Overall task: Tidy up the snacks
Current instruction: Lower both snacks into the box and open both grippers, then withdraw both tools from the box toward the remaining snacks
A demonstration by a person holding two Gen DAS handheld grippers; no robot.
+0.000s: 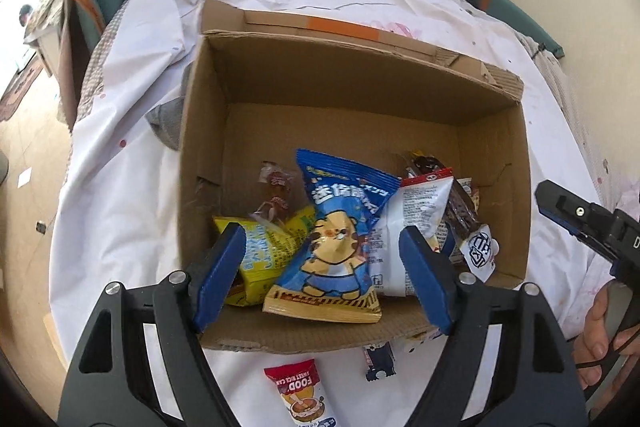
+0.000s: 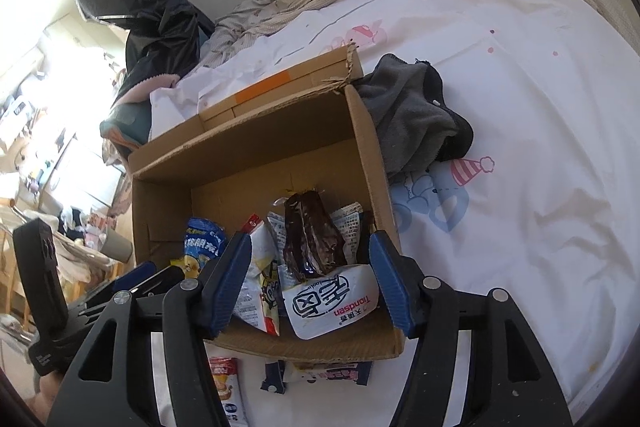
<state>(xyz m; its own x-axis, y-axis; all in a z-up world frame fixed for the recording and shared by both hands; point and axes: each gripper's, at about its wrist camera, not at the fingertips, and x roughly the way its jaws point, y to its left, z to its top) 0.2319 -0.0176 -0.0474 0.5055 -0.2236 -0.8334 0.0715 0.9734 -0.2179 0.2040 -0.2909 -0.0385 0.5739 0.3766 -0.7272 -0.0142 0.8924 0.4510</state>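
1. Both grippers hover over the cardboard box (image 1: 352, 99). Left gripper (image 1: 324, 279) stands wide and empty above the blue tiger packet (image 1: 340, 239); right gripper (image 2: 310, 283) is parted, empty, over the white-and-brown packet (image 2: 320, 275).
2. Loose snacks lie on the white bedsheet (image 1: 120, 207) just outside the near box wall, below both tools: red FOOD packet (image 1: 298, 391), long axis running away from the box, nearer the left gripper.
3. Near wall stands between; grey cloth (image 2: 412, 115) beside the box, clear.

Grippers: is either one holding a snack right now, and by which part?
Nothing is held. The left gripper and right gripper stand open above the packets in the cardboard box.
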